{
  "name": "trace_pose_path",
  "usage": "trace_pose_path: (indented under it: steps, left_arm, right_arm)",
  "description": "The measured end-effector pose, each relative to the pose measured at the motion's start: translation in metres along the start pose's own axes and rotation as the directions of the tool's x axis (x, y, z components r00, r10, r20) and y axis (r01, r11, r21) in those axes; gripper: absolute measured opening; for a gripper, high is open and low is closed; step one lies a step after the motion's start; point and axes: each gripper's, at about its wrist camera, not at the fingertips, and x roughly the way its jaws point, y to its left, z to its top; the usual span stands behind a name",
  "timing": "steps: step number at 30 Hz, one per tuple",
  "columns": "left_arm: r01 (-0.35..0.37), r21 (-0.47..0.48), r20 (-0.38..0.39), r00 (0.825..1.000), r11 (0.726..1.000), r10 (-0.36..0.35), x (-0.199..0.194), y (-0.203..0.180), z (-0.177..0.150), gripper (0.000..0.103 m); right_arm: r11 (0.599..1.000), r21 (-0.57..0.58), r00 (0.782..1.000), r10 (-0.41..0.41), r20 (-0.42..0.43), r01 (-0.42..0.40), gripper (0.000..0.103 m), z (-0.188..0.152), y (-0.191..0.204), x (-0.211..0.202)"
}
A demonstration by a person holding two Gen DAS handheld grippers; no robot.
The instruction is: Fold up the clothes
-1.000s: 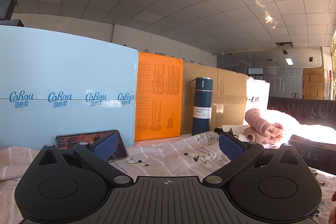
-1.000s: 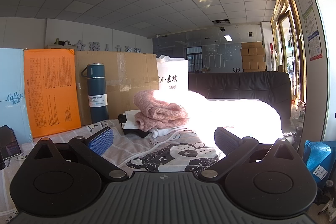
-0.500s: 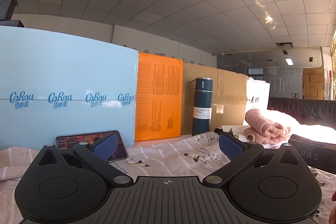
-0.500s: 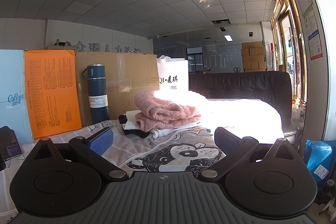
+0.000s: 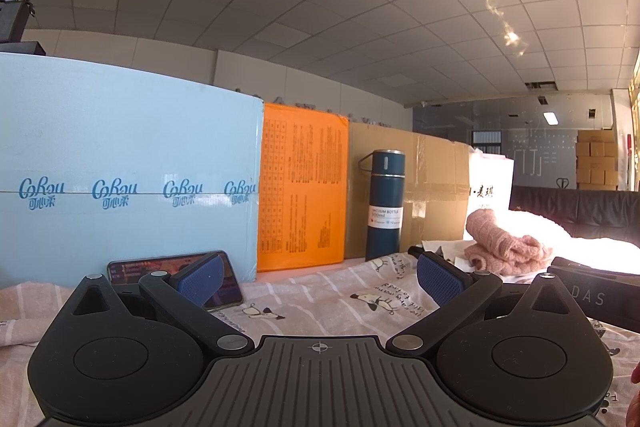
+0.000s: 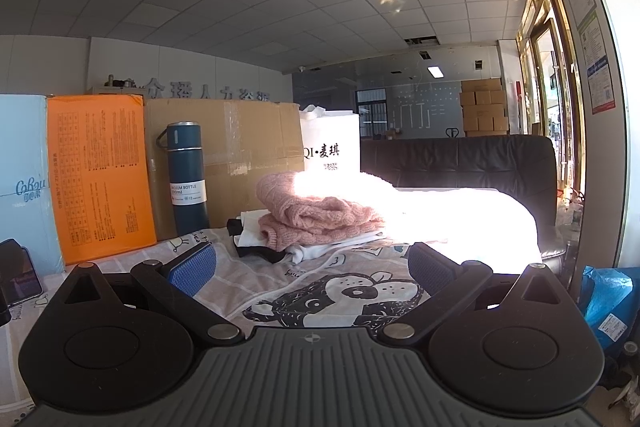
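A pink knitted sweater (image 6: 316,217) lies folded on top of white and black clothes (image 6: 260,247) at the back of the cloth-covered table; it also shows at the right in the left wrist view (image 5: 504,247). A garment with a cartoon bear print (image 6: 340,297) lies spread flat in front of my right gripper (image 6: 312,267), which is open and empty just above it. My left gripper (image 5: 320,277) is open and empty over the pink striped cloth (image 5: 332,299).
A dark blue vacuum bottle (image 5: 384,203) stands against a cardboard box (image 6: 248,155). An orange box (image 5: 304,187), a light blue box (image 5: 128,195) and a white bag (image 6: 332,147) line the back. A phone (image 5: 176,279) leans at left. A black sofa (image 6: 460,163) is behind.
The right wrist view has shifted slightly to the right, so the sweater pile sits a little further left in it. The left gripper has not moved.
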Motion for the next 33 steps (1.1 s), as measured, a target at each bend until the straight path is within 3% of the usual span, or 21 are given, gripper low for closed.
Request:
trace_pose_path:
  steps: [26,33]
  left_arm:
    - [-0.01,0.011,0.012,1.0,1.0,0.01,-0.002,-0.001,0.001,0.103]
    - [-0.012,0.113,0.003,1.0,0.993,0.012,0.003,-0.019,0.002,0.103]
  right_arm:
    - [1.0,0.014,1.0,0.011,0.006,-0.012,0.103,-0.001,-0.003,-0.001]
    - [0.997,0.058,0.999,0.042,0.013,-0.043,0.103,0.005,-0.009,-0.003]
